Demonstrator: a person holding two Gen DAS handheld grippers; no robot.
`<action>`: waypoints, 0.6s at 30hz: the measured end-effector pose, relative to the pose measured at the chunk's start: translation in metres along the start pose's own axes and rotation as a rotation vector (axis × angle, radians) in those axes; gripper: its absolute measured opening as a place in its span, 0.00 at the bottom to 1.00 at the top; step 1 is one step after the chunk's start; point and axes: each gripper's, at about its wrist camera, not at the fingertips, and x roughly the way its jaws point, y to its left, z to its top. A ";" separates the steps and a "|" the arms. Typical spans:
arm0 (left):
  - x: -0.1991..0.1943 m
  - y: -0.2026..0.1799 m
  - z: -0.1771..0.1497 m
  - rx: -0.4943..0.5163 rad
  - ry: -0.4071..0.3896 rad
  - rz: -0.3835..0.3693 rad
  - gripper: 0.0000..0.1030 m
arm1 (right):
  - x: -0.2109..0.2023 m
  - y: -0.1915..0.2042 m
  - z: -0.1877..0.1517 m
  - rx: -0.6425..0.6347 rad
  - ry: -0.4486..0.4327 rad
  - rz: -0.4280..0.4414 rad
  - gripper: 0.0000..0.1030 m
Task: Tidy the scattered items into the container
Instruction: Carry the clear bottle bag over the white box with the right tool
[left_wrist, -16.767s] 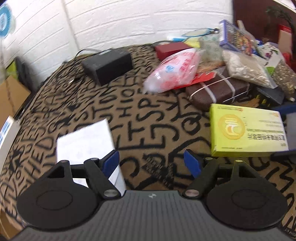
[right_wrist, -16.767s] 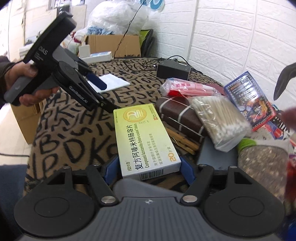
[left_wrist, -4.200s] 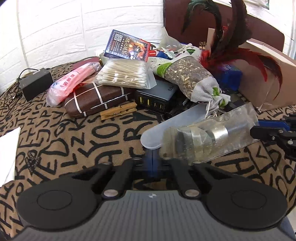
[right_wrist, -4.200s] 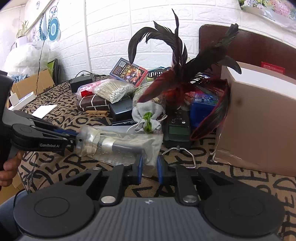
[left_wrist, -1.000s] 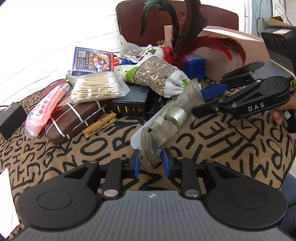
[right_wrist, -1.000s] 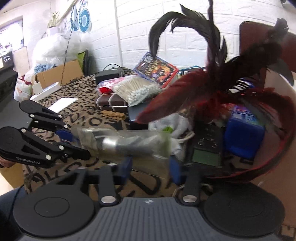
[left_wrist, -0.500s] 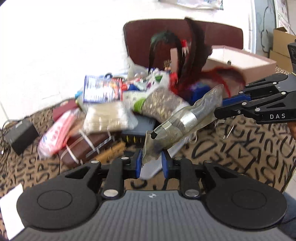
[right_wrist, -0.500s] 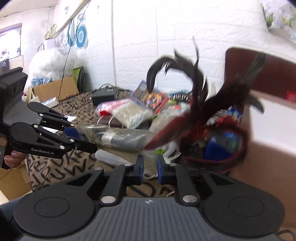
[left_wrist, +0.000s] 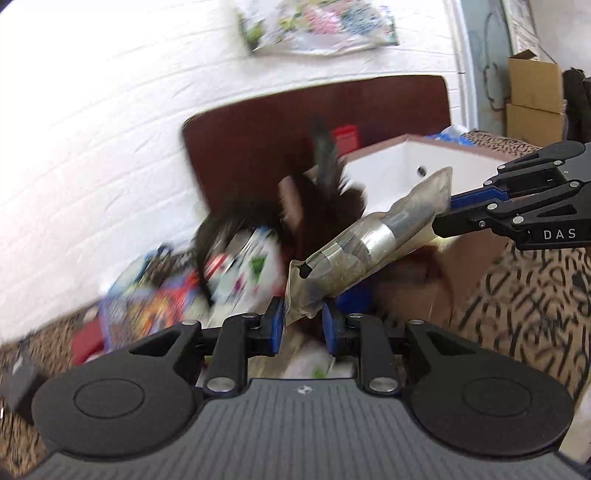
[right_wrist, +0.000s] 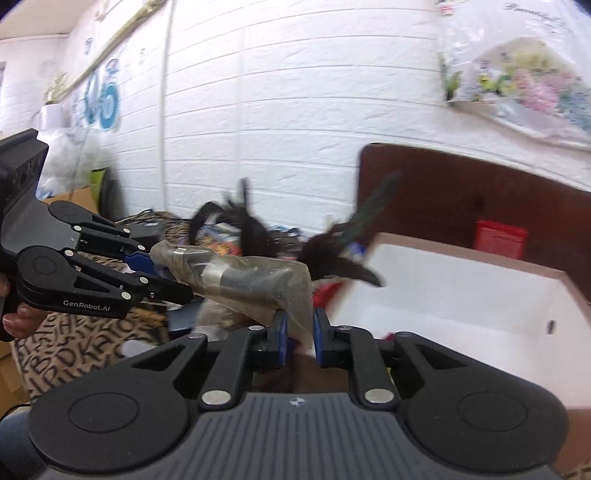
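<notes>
A clear plastic bag with a metal cylinder inside (left_wrist: 373, 243) hangs in the air between my two grippers. My left gripper (left_wrist: 303, 321) is shut on its near end. My right gripper (left_wrist: 448, 210) is shut on its far end. In the right wrist view the bag (right_wrist: 251, 280) runs from my right gripper (right_wrist: 298, 325) to the left gripper (right_wrist: 162, 277). The open cardboard box with a white inside (right_wrist: 461, 295) stands just beyond and right of the bag; it also shows in the left wrist view (left_wrist: 399, 166).
A feather duster with dark and red feathers (right_wrist: 332, 258) sticks up beside the box. A blurred pile of packets and boxes (left_wrist: 177, 291) lies on the letter-print tablecloth (left_wrist: 535, 288). A dark red chair back (right_wrist: 480, 199) and a white brick wall (right_wrist: 258, 110) stand behind.
Both grippers have lifted the bag up off the table and carried it toward the box, which now shows its white inside. The pile has dropped lower in view.
</notes>
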 end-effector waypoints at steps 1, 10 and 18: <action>0.009 -0.004 0.008 0.007 -0.005 -0.008 0.23 | 0.000 -0.009 0.002 0.001 0.001 -0.023 0.14; 0.102 -0.046 0.067 0.026 0.018 0.023 0.23 | 0.010 -0.091 0.007 0.067 0.037 -0.209 0.14; 0.153 -0.070 0.070 0.054 0.128 0.069 0.24 | 0.036 -0.121 -0.022 0.162 0.127 -0.271 0.14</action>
